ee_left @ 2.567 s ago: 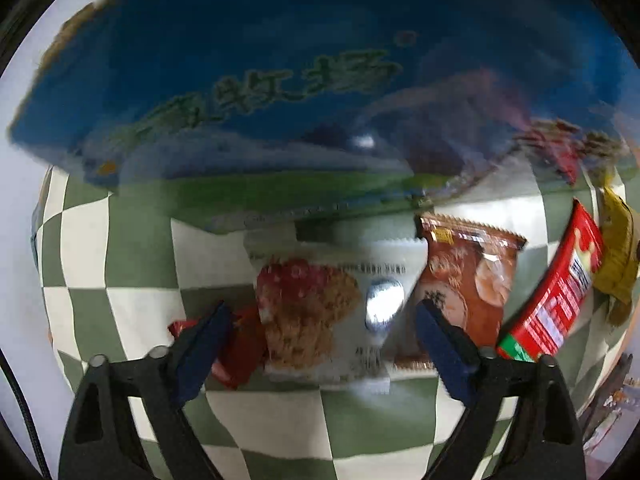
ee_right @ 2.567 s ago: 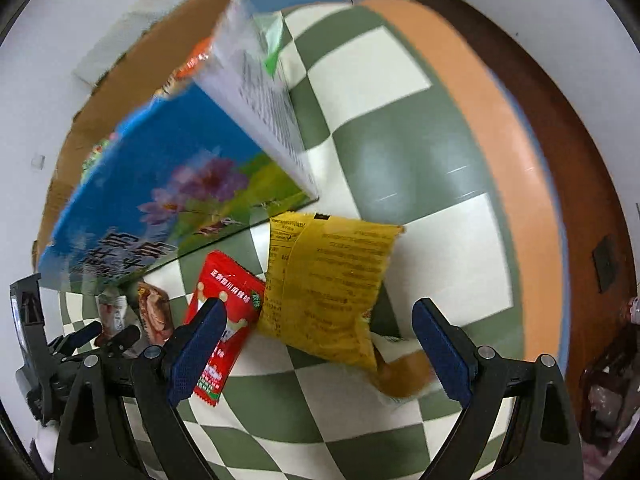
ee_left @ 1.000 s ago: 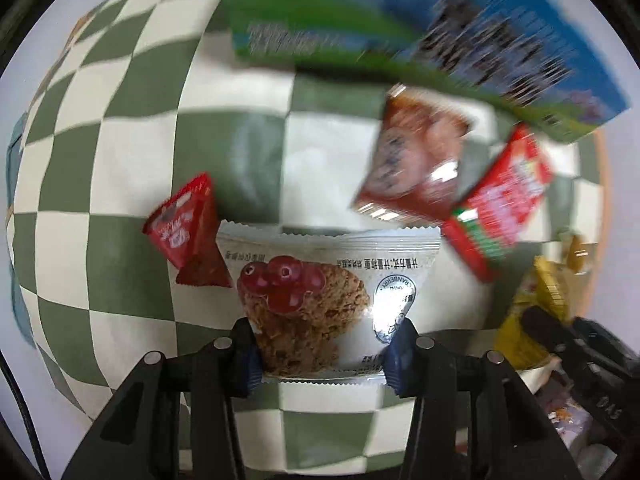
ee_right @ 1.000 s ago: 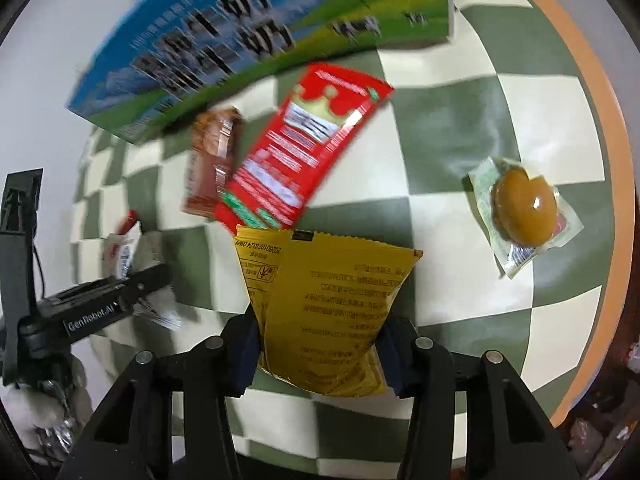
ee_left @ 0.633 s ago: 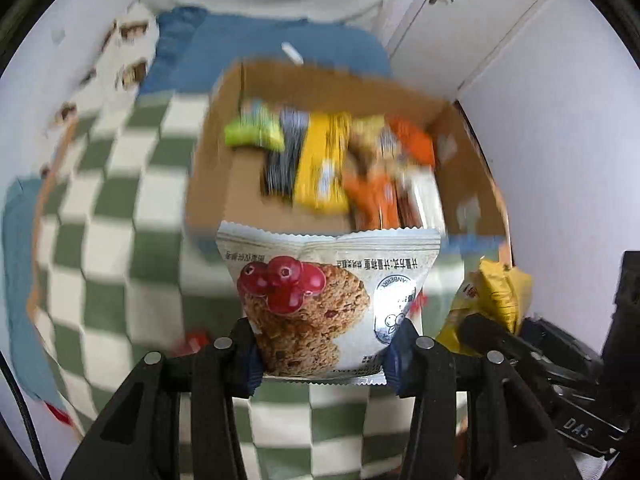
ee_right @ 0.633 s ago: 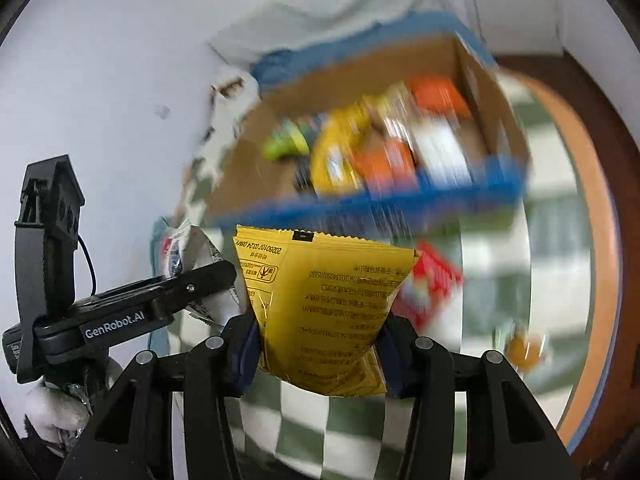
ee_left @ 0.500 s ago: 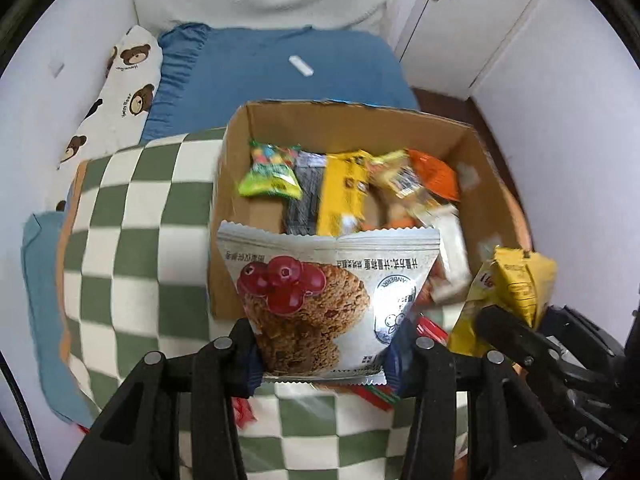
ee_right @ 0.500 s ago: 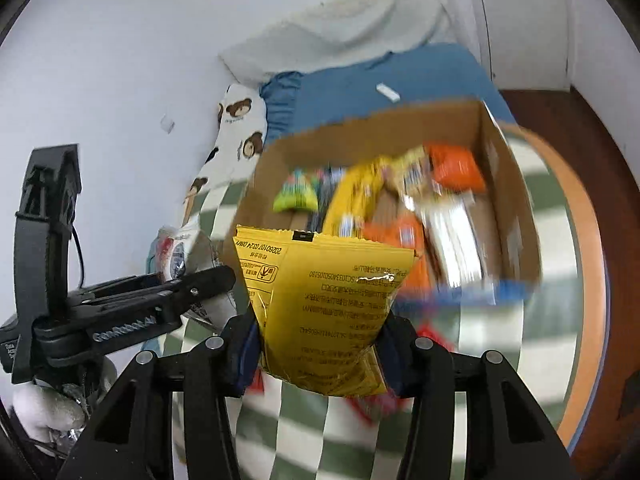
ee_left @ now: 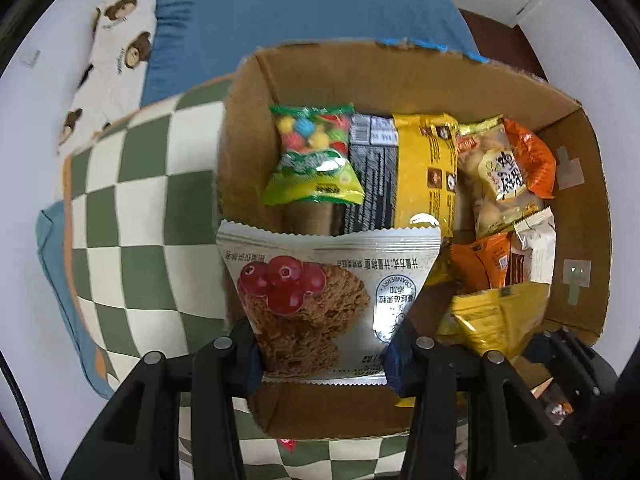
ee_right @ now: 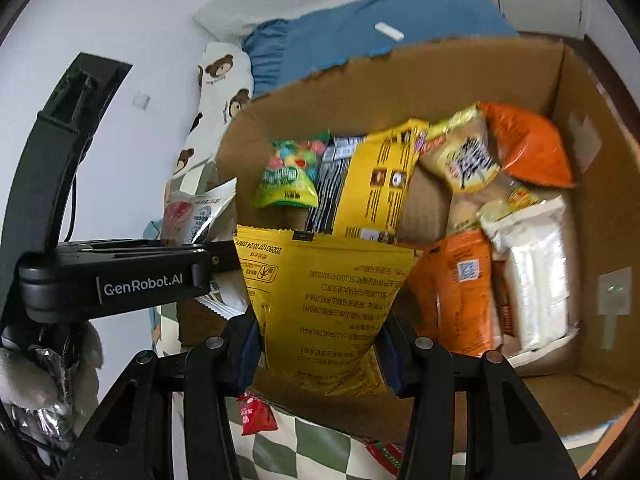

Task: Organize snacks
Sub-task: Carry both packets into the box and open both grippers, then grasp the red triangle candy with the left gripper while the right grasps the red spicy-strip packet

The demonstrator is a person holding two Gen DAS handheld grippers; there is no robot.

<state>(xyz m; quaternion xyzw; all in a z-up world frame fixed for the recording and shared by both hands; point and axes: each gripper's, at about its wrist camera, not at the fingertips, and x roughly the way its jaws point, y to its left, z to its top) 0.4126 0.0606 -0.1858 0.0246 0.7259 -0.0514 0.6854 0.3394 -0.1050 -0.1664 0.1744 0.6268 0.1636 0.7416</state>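
Both grippers over the box, each clamped on a packet

Left gripper (ee_left: 322, 354) pinches the cranberry cookie packet (ee_left: 320, 296) above the cardboard box (ee_left: 576, 240); right gripper (ee_right: 318, 350) grips the yellow packet (ee_right: 328, 300) beside it. Inside the box: green candy bag (ee_left: 312, 160), orange packets (ee_right: 460, 280). Only the right view shows the small red packet (ee_right: 256, 414) on the checkered cloth (ee_left: 132, 208).

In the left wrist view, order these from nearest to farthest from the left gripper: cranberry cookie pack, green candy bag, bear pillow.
1. Cranberry cookie pack, clamped in the left gripper.
2. Green candy bag, inside the box, far-left corner.
3. Bear pillow, beyond the box, upper left.
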